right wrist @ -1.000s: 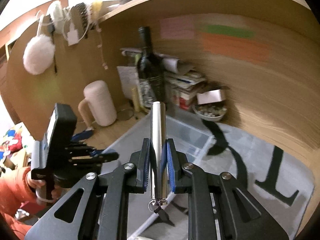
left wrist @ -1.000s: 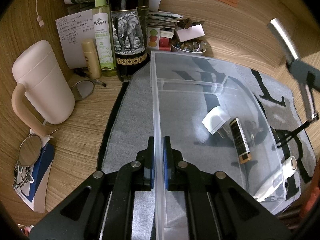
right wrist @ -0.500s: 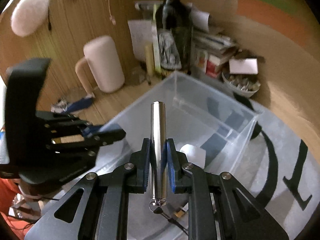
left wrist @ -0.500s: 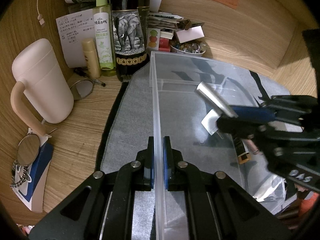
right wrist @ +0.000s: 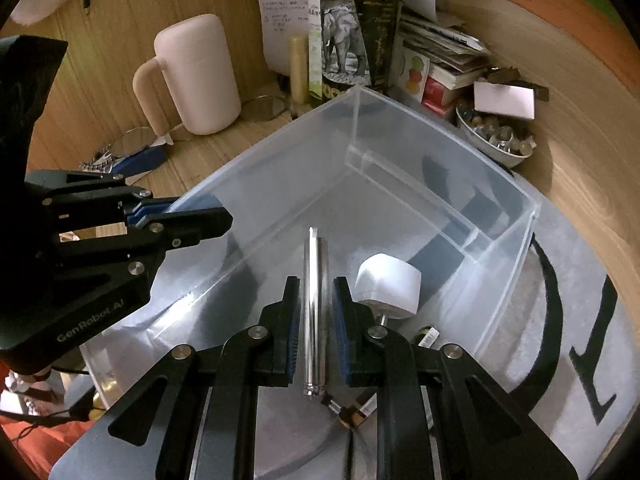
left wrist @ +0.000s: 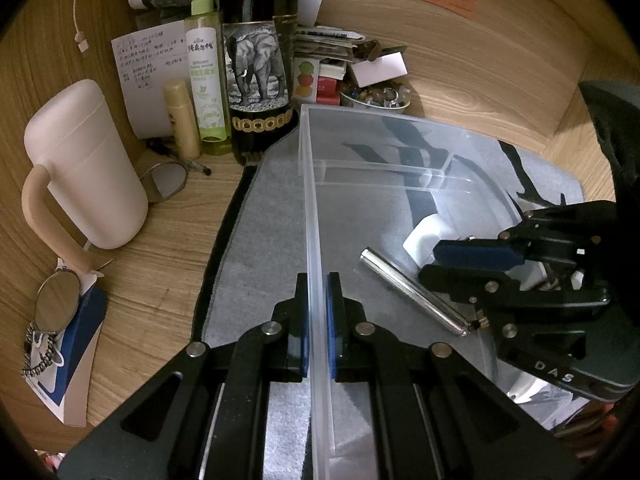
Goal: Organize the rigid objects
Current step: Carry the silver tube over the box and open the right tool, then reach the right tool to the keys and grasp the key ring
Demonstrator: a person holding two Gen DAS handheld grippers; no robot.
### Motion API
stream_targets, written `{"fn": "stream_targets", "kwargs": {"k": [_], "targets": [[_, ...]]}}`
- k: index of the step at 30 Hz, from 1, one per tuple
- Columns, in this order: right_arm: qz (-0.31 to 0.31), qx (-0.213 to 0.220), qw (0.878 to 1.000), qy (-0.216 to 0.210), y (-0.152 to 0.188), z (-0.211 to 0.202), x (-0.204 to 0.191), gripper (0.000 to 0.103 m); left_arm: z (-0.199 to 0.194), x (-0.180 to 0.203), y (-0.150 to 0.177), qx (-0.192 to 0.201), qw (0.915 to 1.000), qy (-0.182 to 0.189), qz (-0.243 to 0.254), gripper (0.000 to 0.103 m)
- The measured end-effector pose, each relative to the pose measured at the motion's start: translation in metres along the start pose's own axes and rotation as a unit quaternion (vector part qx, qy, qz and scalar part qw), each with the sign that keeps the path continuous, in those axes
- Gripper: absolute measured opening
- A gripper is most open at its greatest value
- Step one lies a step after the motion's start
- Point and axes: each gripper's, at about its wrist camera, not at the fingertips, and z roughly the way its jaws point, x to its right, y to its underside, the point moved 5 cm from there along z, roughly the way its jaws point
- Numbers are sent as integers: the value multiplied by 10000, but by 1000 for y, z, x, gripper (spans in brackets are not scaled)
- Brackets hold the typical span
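Now the placing step looks under way: a shiny metal tube [right wrist: 316, 312] is low inside a clear plastic bin [left wrist: 312, 200], and it only remains to be let go.

The bin stands on a grey mat [left wrist: 260, 240] with black lettering, spread over a wooden counter [left wrist: 172, 272]. The left claw [left wrist: 317, 280] is pressed together on the bin's left wall, near its close end, one blue pad inside and one outside. This reads as a steadying hold. That hand reaches in from the near edge and slopes downward.

The right claw [right wrist: 316, 280] comes in from the right, over the bin's right side, and tips steeply down toward the floor of the bin. Its pads pinch the tube lengthwise, so that the tube runs along the line of the fingers and sticks out past their tips. A short cord hangs from the tube's near end. The tube sits toward the near middle of the bin, just left of a white plug adapter [right wrist: 388, 288] that lies on the bin floor. Whether the tube's far tip touches the floor cannot be told.

By my judgement, the next move calls for spreading the right claw so the tube settles flat beside the adapter. After that, the hand should lift straight out without catching the cord or knocking the bin wall. The left hold should stay firm, since the light bin could slide on the mat.
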Motion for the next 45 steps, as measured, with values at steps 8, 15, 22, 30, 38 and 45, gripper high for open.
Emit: {"fn": "stream_targets", "kwargs": {"k": [8,15,22,30,38,45], "targets": [[117,149,9998,20,-1,-12,7,25,0,0,-1,5,10000,-4,-6,5],[294,430,9986,53,-1,-32,18,41,0,0,0,-1,10000,-10,11,5],[480,820,9951,257,2,-65,34,47,0,0,0,-9,10000,-27,29,5],[853,1038,9887,668,16,-91,67,56,0,0,0,-15,10000,-36,34,5],[1243,677,9863,845,47,-79,100,56,1,1,0,-23,10000,-70,40,5],[1226,174,9898,710,63,-48,106,56,1,1,0,-37,9999,-87,36,5]]}}
